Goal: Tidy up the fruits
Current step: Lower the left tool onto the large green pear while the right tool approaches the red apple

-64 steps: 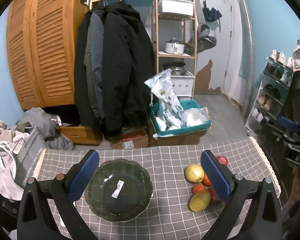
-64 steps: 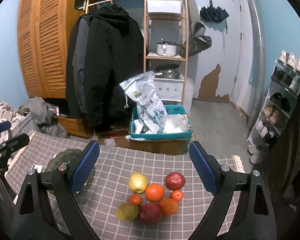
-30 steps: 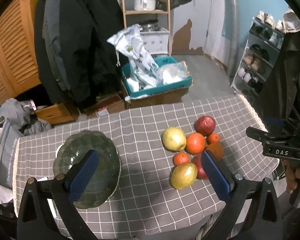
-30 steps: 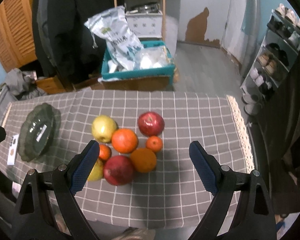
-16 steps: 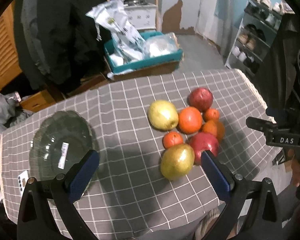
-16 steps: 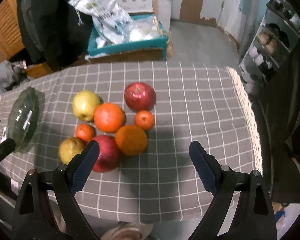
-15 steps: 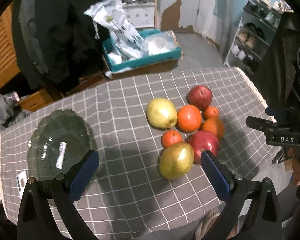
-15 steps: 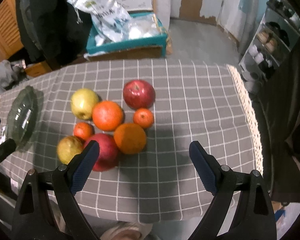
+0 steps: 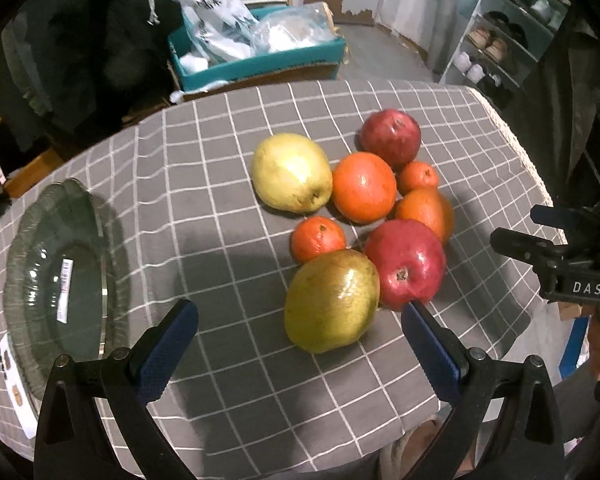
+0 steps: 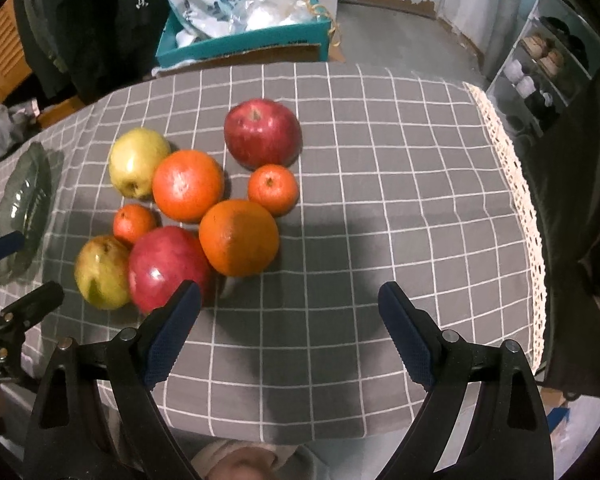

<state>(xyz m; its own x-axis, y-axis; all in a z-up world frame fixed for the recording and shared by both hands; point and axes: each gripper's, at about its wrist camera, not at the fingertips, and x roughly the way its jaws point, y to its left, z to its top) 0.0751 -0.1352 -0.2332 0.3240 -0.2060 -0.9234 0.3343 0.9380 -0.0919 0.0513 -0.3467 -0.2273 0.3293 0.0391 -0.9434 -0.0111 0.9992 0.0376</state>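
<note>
Several fruits lie clustered on the grey checked tablecloth (image 9: 220, 380): a yellow-green pear (image 9: 332, 300), a yellow apple (image 9: 292, 172), two red apples (image 9: 404, 264) (image 9: 390, 136), two oranges (image 9: 364, 192) (image 9: 426, 208) and two mandarins (image 9: 318, 238) (image 9: 418, 176). A green glass bowl (image 9: 56, 280) stands empty at the left. My left gripper (image 9: 300, 332) is open, just in front of the pear. My right gripper (image 10: 288, 316) is open, above the cloth before the near orange (image 10: 239, 237) and near red apple (image 10: 166, 266).
The table's lace-trimmed right edge (image 10: 528, 208) drops to the floor. A teal box with plastic bags (image 9: 256, 48) sits on the floor behind the table. A shoe rack (image 9: 508, 40) stands at the right. A paper card (image 9: 8, 364) lies by the bowl.
Both grippers have tilted down and come closer to the table, so the fruits appear larger and nearer. Both stay open. The fruits and bowl have not moved.
</note>
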